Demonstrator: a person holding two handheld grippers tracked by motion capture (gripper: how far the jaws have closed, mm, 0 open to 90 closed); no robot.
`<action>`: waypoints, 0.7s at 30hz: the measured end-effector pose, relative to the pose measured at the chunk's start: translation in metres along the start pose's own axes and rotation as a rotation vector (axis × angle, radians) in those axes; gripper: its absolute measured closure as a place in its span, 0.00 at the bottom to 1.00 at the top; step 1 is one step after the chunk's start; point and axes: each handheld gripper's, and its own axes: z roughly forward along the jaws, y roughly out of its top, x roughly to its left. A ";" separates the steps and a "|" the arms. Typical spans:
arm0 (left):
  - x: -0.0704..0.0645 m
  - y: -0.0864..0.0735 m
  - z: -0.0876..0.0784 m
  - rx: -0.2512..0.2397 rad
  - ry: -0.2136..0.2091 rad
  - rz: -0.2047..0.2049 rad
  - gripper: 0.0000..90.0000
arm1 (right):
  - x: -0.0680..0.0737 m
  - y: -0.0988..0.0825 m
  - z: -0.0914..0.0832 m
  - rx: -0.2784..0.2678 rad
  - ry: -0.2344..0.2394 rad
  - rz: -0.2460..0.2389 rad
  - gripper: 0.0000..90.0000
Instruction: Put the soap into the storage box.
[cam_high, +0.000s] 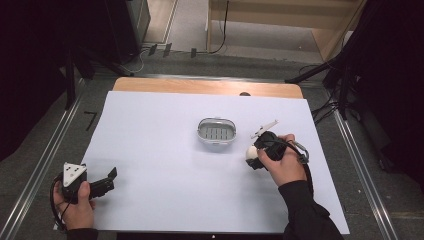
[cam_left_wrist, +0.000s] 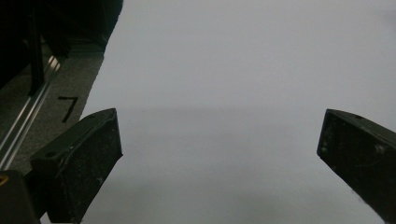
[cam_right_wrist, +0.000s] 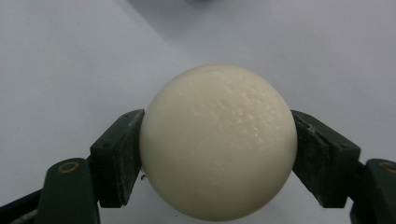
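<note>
Cream-white smooth round ball (cam_right_wrist: 218, 142), clamped between right claw (cam_right_wrist: 218, 158) pads, near right of grey slotted dish (cam_high: 216, 131).

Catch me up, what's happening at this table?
A person works with a hand-held gripper in each hand. The right hand-held gripper is shut on a cream-white ball, just right of a small oval grey dish on the white sheet. The left hand-held gripper sits open near the sheet's near-left corner, holding nothing.

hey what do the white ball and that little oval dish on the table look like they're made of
Ball, clamped in the right hand-held gripper: cream, matte with faint pitting, likely wax, soap or plastic; unclear which. Oval dish: glossy, see-through rim with slotted grey floor, probably plastic.
</note>
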 end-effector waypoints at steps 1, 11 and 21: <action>0.000 0.000 0.000 0.000 0.000 0.000 0.00 | 0.001 0.001 0.000 -0.001 0.003 0.003 0.27; 0.000 0.000 0.000 0.000 -0.001 -0.001 0.00 | 0.006 0.013 0.001 -0.012 0.010 -0.016 0.27; 0.000 0.000 0.000 -0.001 -0.003 -0.004 0.00 | 0.011 0.024 0.003 -0.015 0.016 -0.028 0.27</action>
